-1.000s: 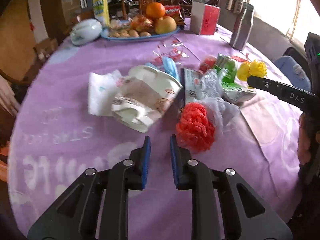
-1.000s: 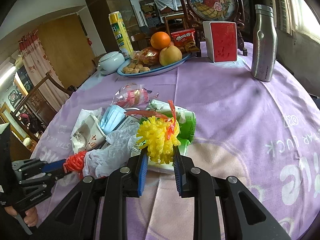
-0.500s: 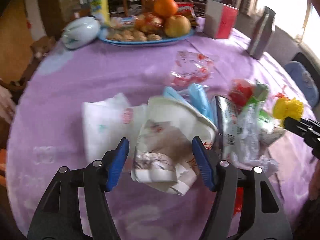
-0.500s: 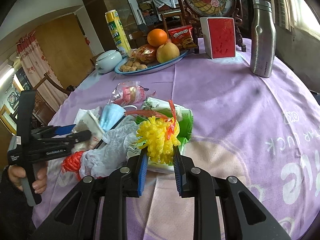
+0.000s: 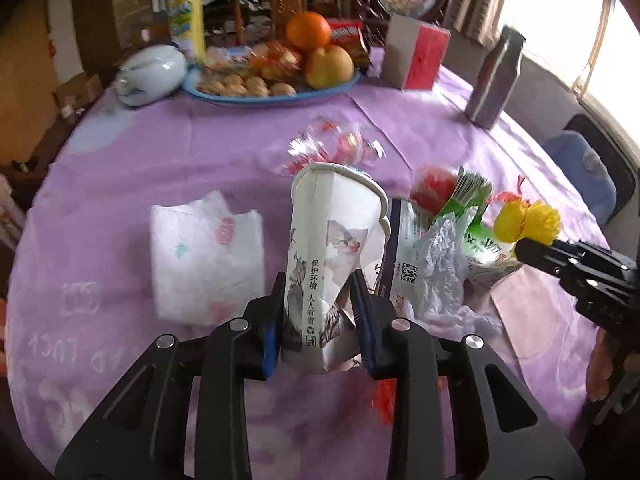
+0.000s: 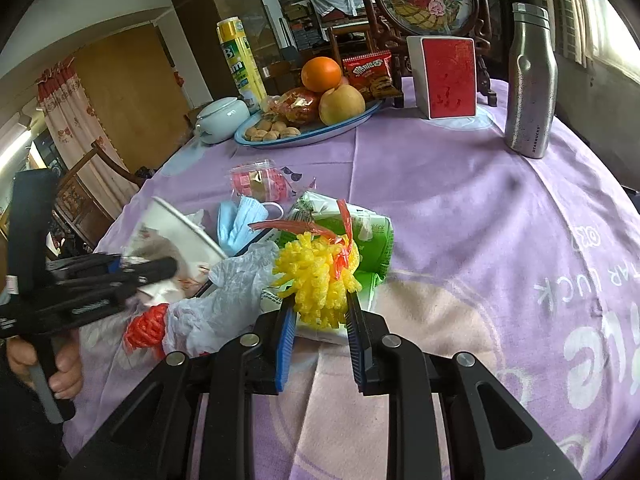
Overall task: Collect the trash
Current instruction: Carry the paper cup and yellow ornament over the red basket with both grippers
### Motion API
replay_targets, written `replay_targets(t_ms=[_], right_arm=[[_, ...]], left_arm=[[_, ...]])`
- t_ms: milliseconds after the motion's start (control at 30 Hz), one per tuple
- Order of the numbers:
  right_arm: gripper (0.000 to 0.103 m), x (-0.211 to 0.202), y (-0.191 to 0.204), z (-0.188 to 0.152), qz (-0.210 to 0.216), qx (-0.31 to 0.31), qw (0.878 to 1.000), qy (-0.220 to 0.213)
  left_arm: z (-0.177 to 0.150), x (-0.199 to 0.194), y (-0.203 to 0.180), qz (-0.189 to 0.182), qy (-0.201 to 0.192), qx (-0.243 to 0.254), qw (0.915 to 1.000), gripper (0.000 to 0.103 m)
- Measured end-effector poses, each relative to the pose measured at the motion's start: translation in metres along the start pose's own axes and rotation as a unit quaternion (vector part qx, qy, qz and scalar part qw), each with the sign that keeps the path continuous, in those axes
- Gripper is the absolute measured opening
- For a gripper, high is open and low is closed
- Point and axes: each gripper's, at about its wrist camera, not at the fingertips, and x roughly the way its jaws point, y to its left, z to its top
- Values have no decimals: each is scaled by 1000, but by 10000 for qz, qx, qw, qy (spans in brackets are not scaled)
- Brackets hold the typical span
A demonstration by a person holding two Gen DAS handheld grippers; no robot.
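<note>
A crushed paper cup (image 5: 332, 248) was pinched by the closing left gripper (image 5: 318, 312); yellow foam netting (image 6: 320, 280) was clamped in the right gripper (image 6: 320, 320) nearby.

Crumpled paper cup (image 5: 332, 248); matt cloth tablecloth (image 6: 440, 184); brushed metal flask (image 6: 530, 84).

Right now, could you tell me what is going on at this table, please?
A person is gathering trash off a purple tablecloth with two tools. The left hand-held gripper is closing on a crumpled paper cup, which sits between its pads. The right hand-held gripper is clamped on a yellow foam net. A tissue, a blue face mask and plastic wrappers lie uncollected on the cloth.
</note>
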Motion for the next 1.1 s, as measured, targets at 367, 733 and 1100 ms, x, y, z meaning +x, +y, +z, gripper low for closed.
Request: replay_targets(t_ms=[367,733,1100], right_arm=[[24,-13,26,-8,458,-384,9979,-241],[24,-65,96,-43,744,-1071,9908,-349],[24,-111,198,-71,1831,-1908,9633,-464]], left_arm=[[-70,-95,23,1017,-666,-939,9881,32],[-135,-140,30,1611,-764,-1405,9739,32],[-197,-219,67,2061,-1177,-2102,9484,32]])
